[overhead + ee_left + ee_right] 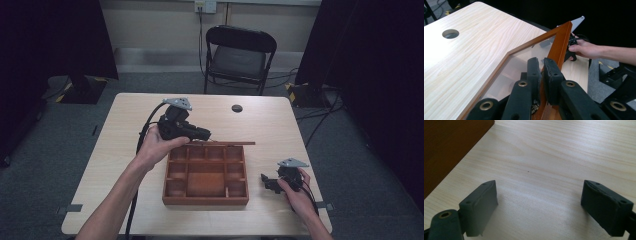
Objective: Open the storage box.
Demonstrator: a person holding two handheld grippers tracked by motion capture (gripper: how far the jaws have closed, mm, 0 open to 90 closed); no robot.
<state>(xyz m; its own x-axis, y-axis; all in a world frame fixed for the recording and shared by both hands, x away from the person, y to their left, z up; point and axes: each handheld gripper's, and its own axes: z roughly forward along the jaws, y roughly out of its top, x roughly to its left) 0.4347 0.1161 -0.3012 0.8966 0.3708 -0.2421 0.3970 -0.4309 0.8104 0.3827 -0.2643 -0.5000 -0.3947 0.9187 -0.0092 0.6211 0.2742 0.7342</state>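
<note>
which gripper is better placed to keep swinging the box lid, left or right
Left. The left gripper is shut on the lid frame edge, held raised over the wooden box. The right gripper rests open on the table beside the box.

A black folding chair (239,57) stands on grey carpet (60,145) behind the pale wooden table (125,107), against a beige wall (155,22).

Between our left gripper's (541,72) black jaws we see the lid's (559,42) orange-brown wooden frame and clear pane. Beneath our right gripper's (539,202) dark grey jaws lies pale, grained table (554,152); the red-brown box (446,147) sits just beside them.
</note>
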